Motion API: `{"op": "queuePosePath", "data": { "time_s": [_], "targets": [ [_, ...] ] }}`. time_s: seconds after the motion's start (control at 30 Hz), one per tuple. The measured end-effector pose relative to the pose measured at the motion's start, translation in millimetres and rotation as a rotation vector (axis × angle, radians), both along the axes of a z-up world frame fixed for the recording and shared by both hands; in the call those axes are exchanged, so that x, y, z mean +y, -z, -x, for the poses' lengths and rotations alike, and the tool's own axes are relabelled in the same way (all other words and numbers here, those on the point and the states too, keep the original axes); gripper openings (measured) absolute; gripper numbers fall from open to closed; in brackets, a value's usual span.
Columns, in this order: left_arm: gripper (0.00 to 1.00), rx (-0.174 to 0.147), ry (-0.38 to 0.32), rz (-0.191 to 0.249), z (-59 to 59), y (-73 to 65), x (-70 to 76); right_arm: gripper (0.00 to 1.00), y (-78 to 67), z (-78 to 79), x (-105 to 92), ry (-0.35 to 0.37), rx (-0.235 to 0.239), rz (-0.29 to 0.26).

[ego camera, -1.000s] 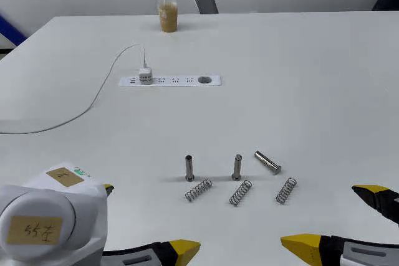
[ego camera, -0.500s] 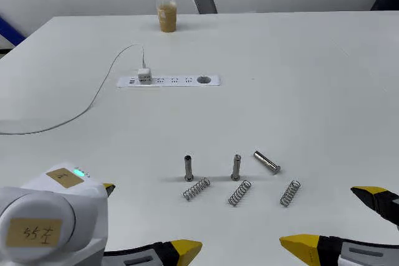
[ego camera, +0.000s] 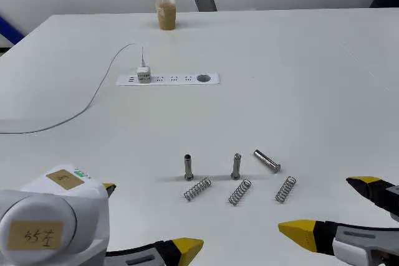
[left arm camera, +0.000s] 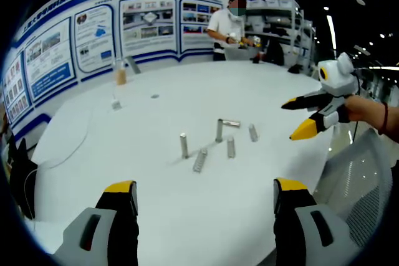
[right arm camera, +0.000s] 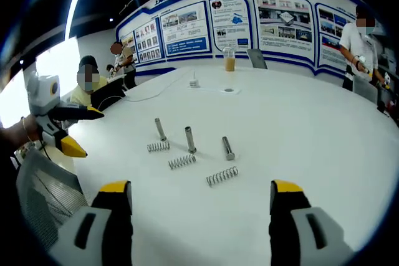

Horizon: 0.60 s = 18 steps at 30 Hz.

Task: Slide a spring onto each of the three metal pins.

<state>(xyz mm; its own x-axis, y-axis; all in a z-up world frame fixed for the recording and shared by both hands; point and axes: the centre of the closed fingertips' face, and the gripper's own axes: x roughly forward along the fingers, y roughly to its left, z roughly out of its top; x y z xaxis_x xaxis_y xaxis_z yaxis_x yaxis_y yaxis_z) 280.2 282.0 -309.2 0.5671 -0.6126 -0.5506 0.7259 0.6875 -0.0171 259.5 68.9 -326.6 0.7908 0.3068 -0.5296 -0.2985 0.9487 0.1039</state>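
Head view: three metal pins stand in a row at the middle of the white worktop [ego camera: 299, 91]. The left-hand pin [ego camera: 188, 167] and the middle pin [ego camera: 236, 166] are both upright. The fallen pin [ego camera: 267, 161] lies on its side at 3 o'clock of the middle pin, slanted, near it but apart. All three springs lie loose on the worktop, none on a pin. The first spring [ego camera: 197, 189] is at 5 o'clock of the left-hand pin, just beside its foot. The second spring [ego camera: 240, 192] is at 6 o'clock of the middle pin, and the third spring [ego camera: 286, 189] is at 5 o'clock of the fallen pin. The left hand-held gripper [ego camera: 149, 216] sits at 7 o'clock of the row, its yellow-tipped jaws spread wide with nothing between them. The right hand-held gripper [ego camera: 321, 204] is at 4 o'clock, its jaws likewise apart and empty. Both are well apart from the springs. Each gripper view shows its own jaws parted, with pins and springs ahead on the worktop. Farther back, at 11 o'clock of the pins, lies a power strip [ego camera: 168, 80] with a white charger [ego camera: 144, 75] plugged in. Its cable [ego camera: 75, 113] trails off toward 9 o'clock. A clear plastic cup [ego camera: 165, 5] of tan drink with a straw stands at 12 o'clock, near the far edge.
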Motion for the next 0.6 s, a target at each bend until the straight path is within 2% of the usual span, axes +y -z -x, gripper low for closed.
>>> {"op": "queuePosePath", "data": {
  "time_s": [0.23,0.6],
  "targets": [
    [0.91,0.007,-0.003,0.012,0.6,1.1,0.1,0.90,-0.8,-13.9,-0.3,0.007,0.004,-0.011],
    [0.89,0.009,-0.004,0.022,1.2,2.6,-1.7,0.88,2.0,-36.0,-3.2,-0.014,0.012,0.011]
  ]
}}
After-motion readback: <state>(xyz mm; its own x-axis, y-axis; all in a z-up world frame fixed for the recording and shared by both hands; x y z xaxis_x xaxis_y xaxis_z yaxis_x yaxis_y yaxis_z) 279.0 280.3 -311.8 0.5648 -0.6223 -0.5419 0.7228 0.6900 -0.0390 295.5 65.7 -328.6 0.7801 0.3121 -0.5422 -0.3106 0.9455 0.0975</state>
